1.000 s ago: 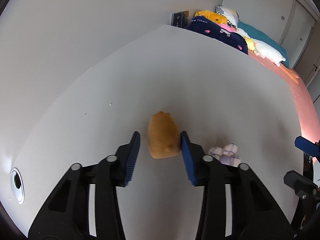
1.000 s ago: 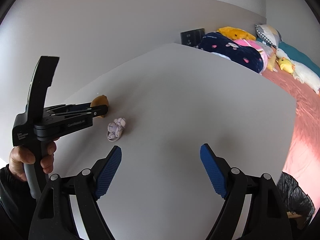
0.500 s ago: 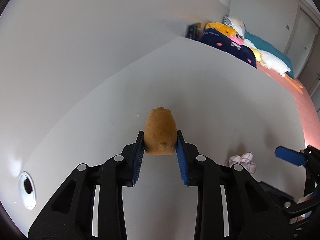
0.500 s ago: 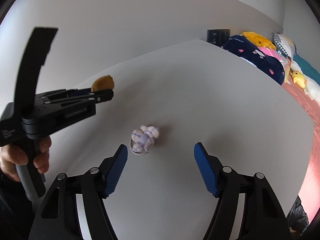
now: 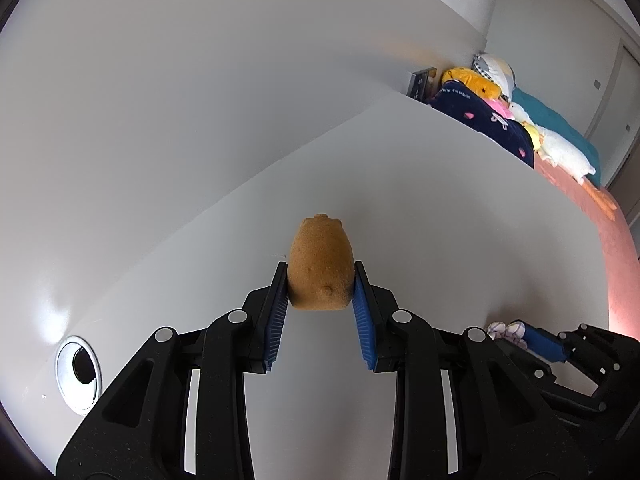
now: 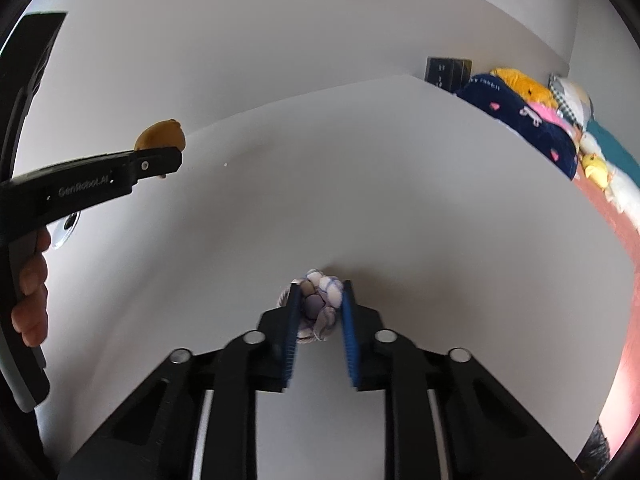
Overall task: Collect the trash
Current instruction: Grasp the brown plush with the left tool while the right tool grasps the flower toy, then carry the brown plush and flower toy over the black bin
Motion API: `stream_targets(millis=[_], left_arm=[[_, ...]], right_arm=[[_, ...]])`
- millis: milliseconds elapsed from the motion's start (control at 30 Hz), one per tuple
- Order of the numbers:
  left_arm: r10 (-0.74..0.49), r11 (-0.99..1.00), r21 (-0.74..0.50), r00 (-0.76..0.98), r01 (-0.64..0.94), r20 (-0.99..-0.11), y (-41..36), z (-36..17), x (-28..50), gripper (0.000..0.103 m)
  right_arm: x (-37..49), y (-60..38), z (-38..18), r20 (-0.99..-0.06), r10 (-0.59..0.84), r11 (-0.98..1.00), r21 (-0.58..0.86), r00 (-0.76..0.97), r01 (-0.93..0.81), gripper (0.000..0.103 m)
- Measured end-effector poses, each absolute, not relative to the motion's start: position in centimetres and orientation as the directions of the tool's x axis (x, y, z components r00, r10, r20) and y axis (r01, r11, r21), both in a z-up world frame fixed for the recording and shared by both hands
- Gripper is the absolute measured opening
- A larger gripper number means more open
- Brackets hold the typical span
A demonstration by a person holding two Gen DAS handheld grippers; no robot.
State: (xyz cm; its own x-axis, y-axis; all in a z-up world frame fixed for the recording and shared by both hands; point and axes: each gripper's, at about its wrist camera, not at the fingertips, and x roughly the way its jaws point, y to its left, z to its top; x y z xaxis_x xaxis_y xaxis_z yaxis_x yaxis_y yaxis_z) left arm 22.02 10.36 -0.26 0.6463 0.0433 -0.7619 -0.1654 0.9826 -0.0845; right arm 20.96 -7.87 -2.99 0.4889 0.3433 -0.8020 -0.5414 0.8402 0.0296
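Note:
My left gripper (image 5: 320, 286) is shut on an orange-brown lumpy object (image 5: 321, 264) and holds it above the white table (image 5: 460, 208); it also shows in the right wrist view (image 6: 162, 136), raised at the left. My right gripper (image 6: 319, 304) is shut on a crumpled white and purple wad (image 6: 318, 306) that rests on the table. The wad also shows in the left wrist view (image 5: 506, 329), beside a blue pad of the right gripper.
A round metal cable hole (image 5: 78, 376) sits in the table at the left. Beyond the table's far edge lies a bed with a navy blanket (image 5: 480, 120), plush toys (image 5: 472, 80) and a pink cover (image 5: 592, 208). A dark wall outlet (image 6: 448, 72) sits behind.
My left gripper closed on the orange-brown object and lifted it off the table. My right gripper moved to the wad and closed on it.

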Motion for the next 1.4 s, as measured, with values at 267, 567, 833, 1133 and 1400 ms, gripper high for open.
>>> stream_targets(millis=[267, 567, 833, 1133, 1400], left_arm=[[0.027, 0.987, -0.08, 0.648, -0.136, -0.761, 10.0, -0.1, 22.0, 0.031], [0.023, 0.99, -0.069, 0.635, -0.12, -0.772, 8.7, -0.4, 22.0, 0.031], [0.028, 0.992, -0.056, 0.641, -0.11, -0.767, 7.0, 0.2, 20.7, 0.031], [0.017, 0.996, -0.045, 0.647, -0.078, -0.762, 4.0, 0.9, 19.5, 0.031], [-0.013, 0.998, -0.045, 0.655, -0.033, -0.755, 0.4, 1.5, 18.2, 0.031]], right_arm=[[20.6, -10.1, -2.3, -0.786, 0.354, 0.855, 0.052, 0.507, -0.516, 0.017], [21.3, -13.0, -1.5, -0.78, 0.354, 0.88, 0.091, 0.516, -0.466, 0.017], [21.1, -15.0, -0.6, -0.77, 0.363, 0.887, 0.112, 0.525, -0.449, 0.017], [19.9, -17.6, 0.7, -0.754, 0.373, 0.895, 0.139, 0.541, -0.424, 0.017], [18.4, -20.6, 1.5, -0.74, 0.37, 0.905, 0.151, 0.562, -0.397, 0.017]])
